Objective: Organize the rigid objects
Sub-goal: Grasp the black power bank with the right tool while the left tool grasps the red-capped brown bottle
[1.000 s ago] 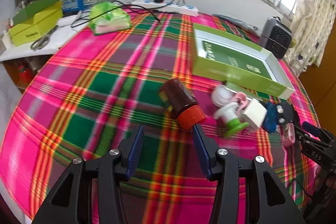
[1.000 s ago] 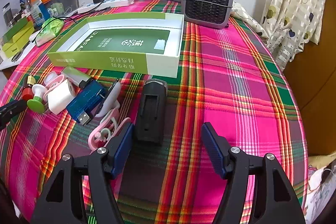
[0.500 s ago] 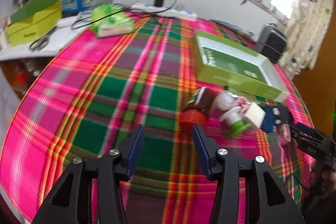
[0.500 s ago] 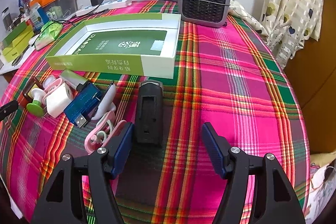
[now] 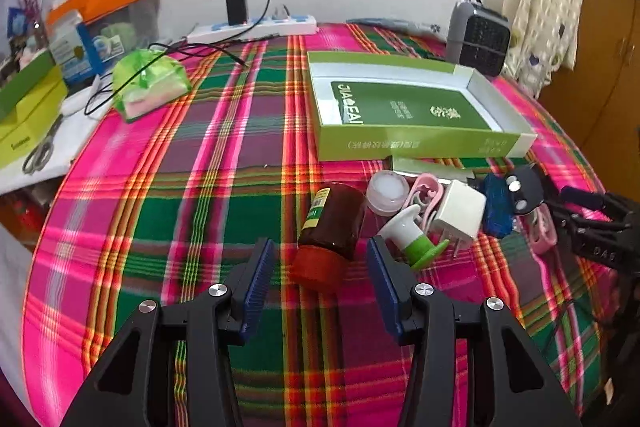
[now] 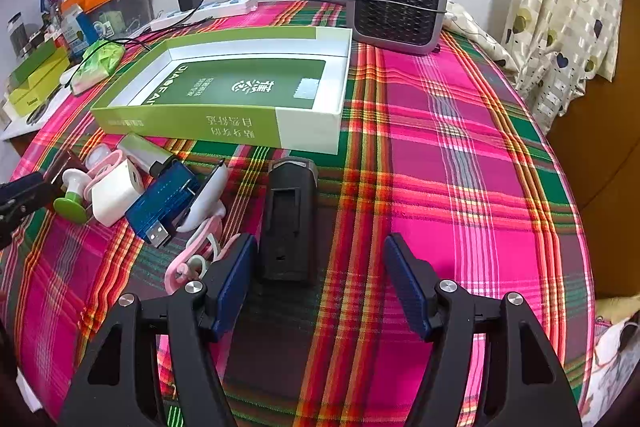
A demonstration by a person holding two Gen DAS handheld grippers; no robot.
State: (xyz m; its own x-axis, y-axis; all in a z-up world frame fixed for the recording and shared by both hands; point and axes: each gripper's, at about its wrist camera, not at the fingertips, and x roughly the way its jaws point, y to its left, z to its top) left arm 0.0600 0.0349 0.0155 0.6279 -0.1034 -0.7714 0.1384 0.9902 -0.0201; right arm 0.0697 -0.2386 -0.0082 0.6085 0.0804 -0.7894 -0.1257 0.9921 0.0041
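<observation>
Rigid objects lie in a loose cluster on the plaid tabletop (image 5: 224,155), just near of an open green box (image 5: 416,143) that looks like the place meant for them

Left claw (image 5: 320,269) stands wide open and holds nothing; its blue pads flank the red cap end of a brown bottle (image 5: 332,227) lying on its side, cap toward the camera, with a clear gap on each side. Right claw (image 6: 318,277) is likewise spread wide and empty; a black rectangular device (image 6: 289,215) lies lengthwise between its pads, close to the left pad and well short of the right one.

Further out, to the right of the bottle, sit a small white jar (image 5: 387,191), a white and green stopper (image 5: 414,239), a white charger block (image 5: 460,213), a blue USB stick (image 6: 162,205) and pink clips (image 6: 192,259), several touching one another. Beyond the box stand a small heater (image 6: 398,5) and a power strip (image 5: 256,27).

My reading is that the step in hand is the approach before a grasp, with nothing yet lifted. Next each claw would need to advance and centre over its object, then close; the bottle is round and may roll, and the stopper beside the right pad could get nudged
</observation>
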